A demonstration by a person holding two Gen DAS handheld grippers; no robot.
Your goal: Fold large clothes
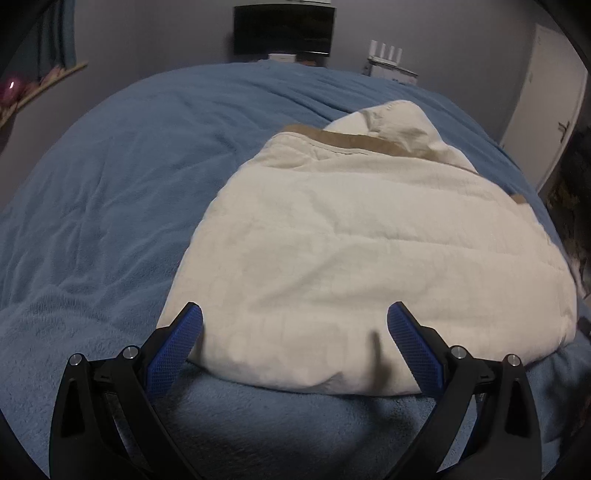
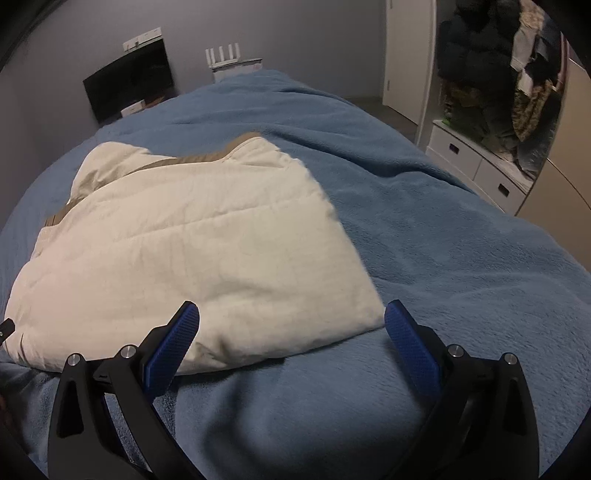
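Note:
A cream quilted garment with tan trim lies folded into a thick bundle on the blue blanket. It also shows in the right wrist view. My left gripper is open and empty, its blue pads just above the bundle's near edge. My right gripper is open and empty, at the bundle's near right corner. A tip of the left gripper shows at the left edge of the right wrist view.
The blue blanket covers the whole bed. A dark monitor and a white router stand beyond the far edge. A white door and a wardrobe with hanging clothes and drawers are to the right.

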